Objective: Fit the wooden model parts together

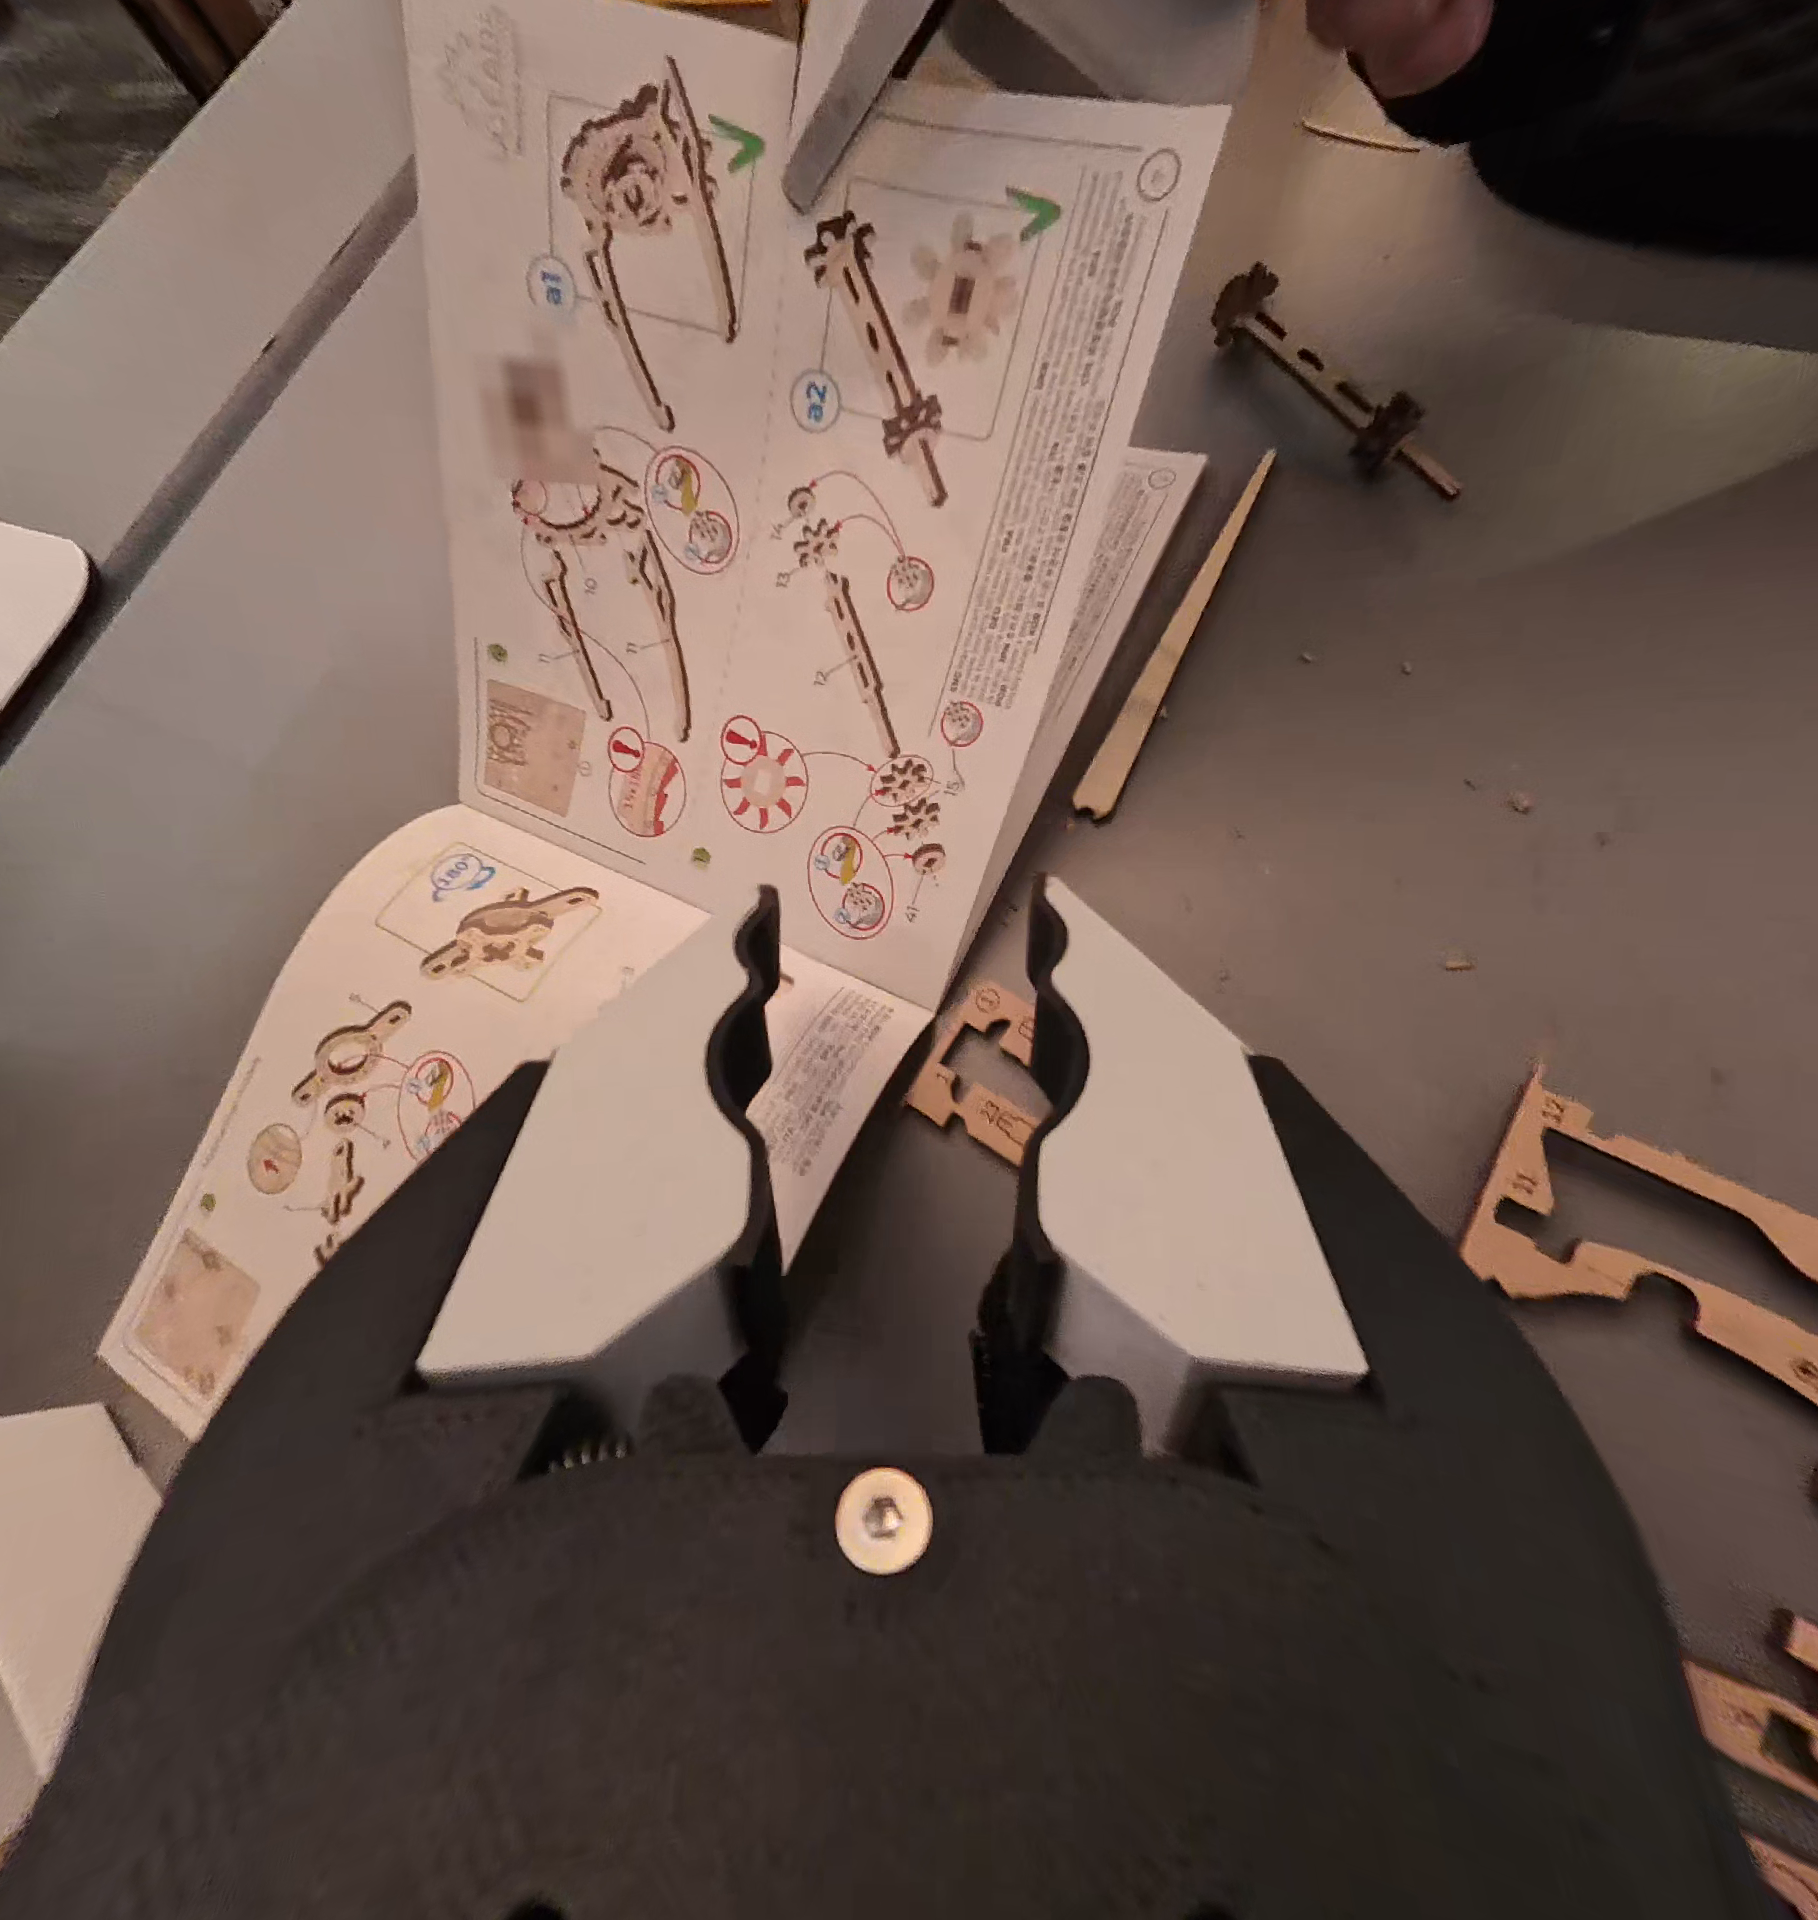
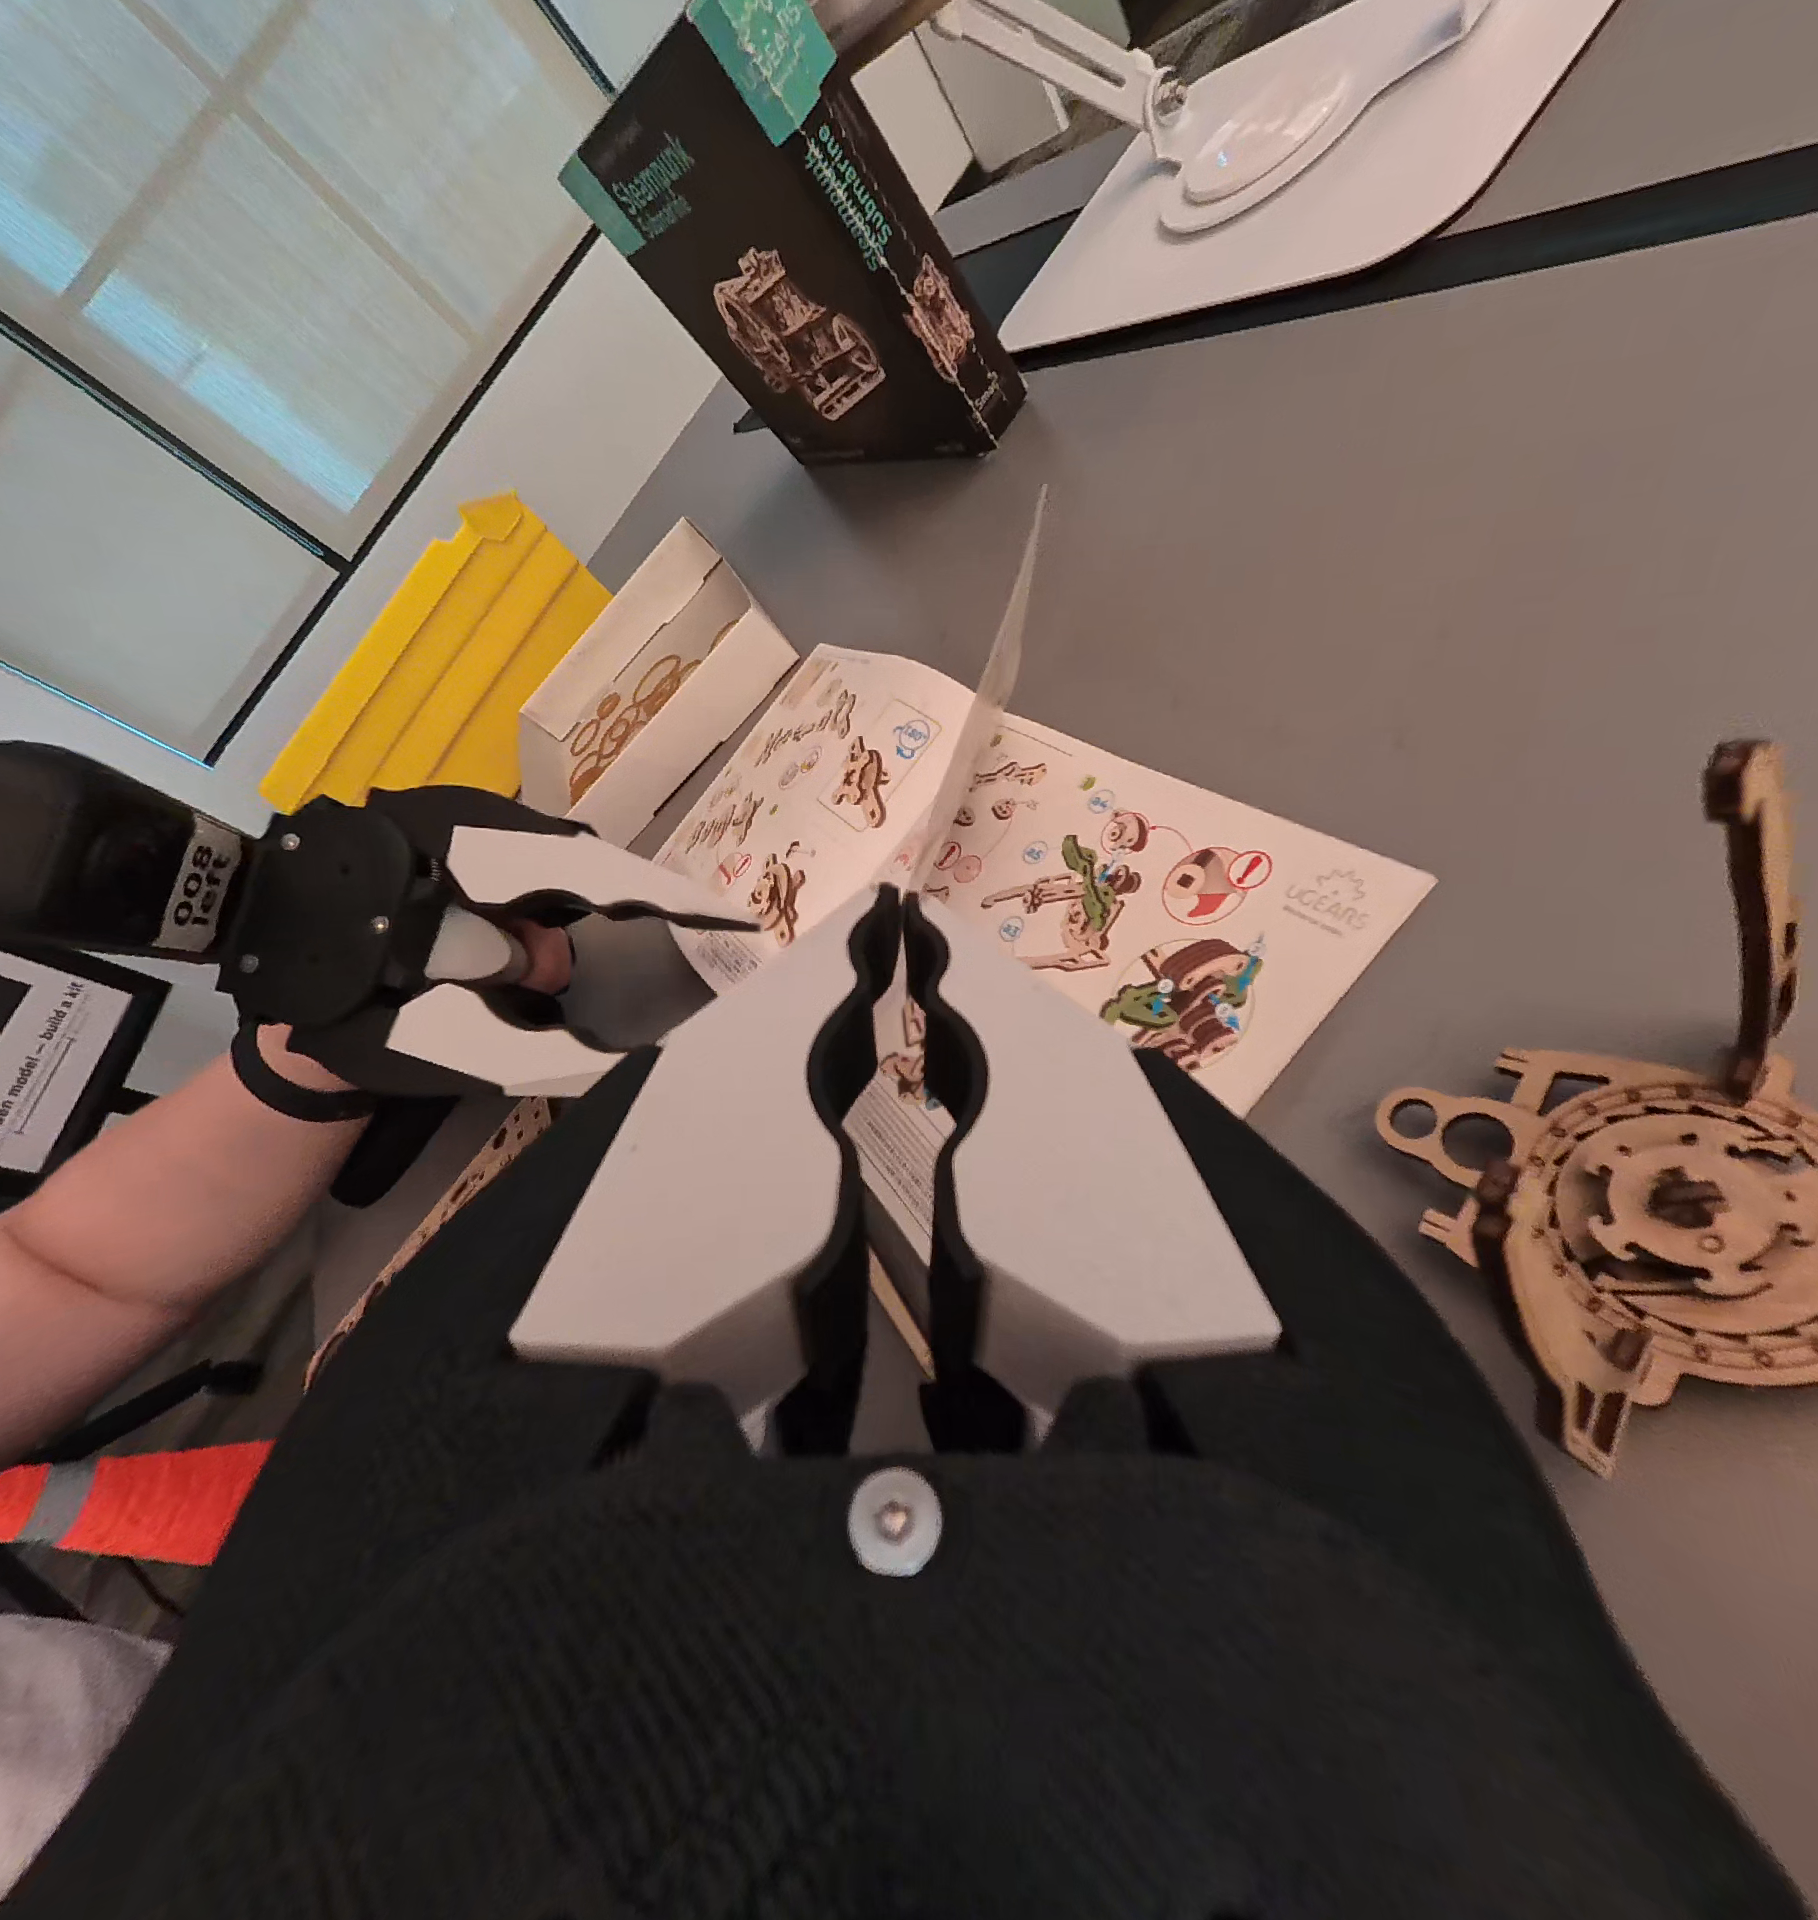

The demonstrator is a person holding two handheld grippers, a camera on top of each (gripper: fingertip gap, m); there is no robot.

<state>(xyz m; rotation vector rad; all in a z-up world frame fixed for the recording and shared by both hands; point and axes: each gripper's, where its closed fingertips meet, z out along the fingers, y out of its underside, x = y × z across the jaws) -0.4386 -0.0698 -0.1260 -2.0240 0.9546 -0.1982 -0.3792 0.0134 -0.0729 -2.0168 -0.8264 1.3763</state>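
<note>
The instruction booklet (image 2: 1175, 883) lies open on the grey table (image 2: 1404, 540). My right gripper (image 2: 900, 902) is shut on the edge of one page and holds that page (image 1: 697, 499) upright. It also shows at the top of the left wrist view (image 1: 832, 135). My left gripper (image 1: 902, 894) is open and empty, low over the booklet's near edge, and shows in the right wrist view (image 2: 676, 966). A wooden axle with gears (image 1: 1331, 379) and a thin wooden spike (image 1: 1175, 644) lie right of the booklet. A part-built round wooden mechanism (image 2: 1663, 1216) sits at the right.
Punched-out plywood sheet frames (image 1: 1663, 1247) and a smaller offcut (image 1: 978, 1081) lie near my left gripper. A black kit box (image 2: 811, 260), an open white box of wooden gears (image 2: 656, 686), a yellow plastic tray (image 2: 437, 665) and a white lamp base (image 2: 1248, 187) stand behind the booklet. My hands' fingertips stand some 12 cm from each other. The left gripper is farther from the part-built round wooden mechanism (image 2: 1663, 1216), some 20 cm, than the right, some 12 cm.
</note>
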